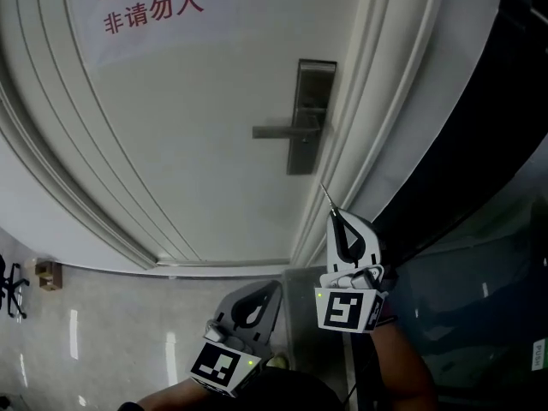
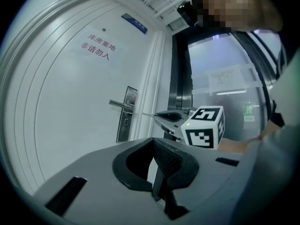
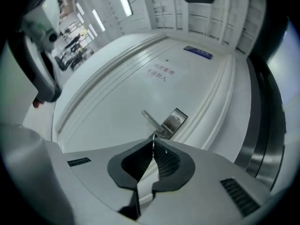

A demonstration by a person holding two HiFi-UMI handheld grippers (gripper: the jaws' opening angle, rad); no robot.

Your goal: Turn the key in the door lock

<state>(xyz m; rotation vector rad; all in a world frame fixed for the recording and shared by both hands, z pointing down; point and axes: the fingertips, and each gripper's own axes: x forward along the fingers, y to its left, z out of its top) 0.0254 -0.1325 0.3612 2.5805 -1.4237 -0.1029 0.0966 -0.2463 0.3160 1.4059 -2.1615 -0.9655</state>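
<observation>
Two roles show: the right gripper (image 1: 336, 221) pinches the key (image 1: 326, 197), blade aimed at the lock plate (image 1: 308, 114) well ahead, likely ready for insertion; the left gripper (image 1: 272, 291), jaws together on nothing, hangs low, out of the way.

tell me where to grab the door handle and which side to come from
Grip the door handle near its free end, away from the lock plate: it's a horizontal bar, so that end likely gives most leverage. Come straight at the door, one jaw above, one below. The left gripper is shut and empty, so it suits; the right gripper holds the key.
</observation>
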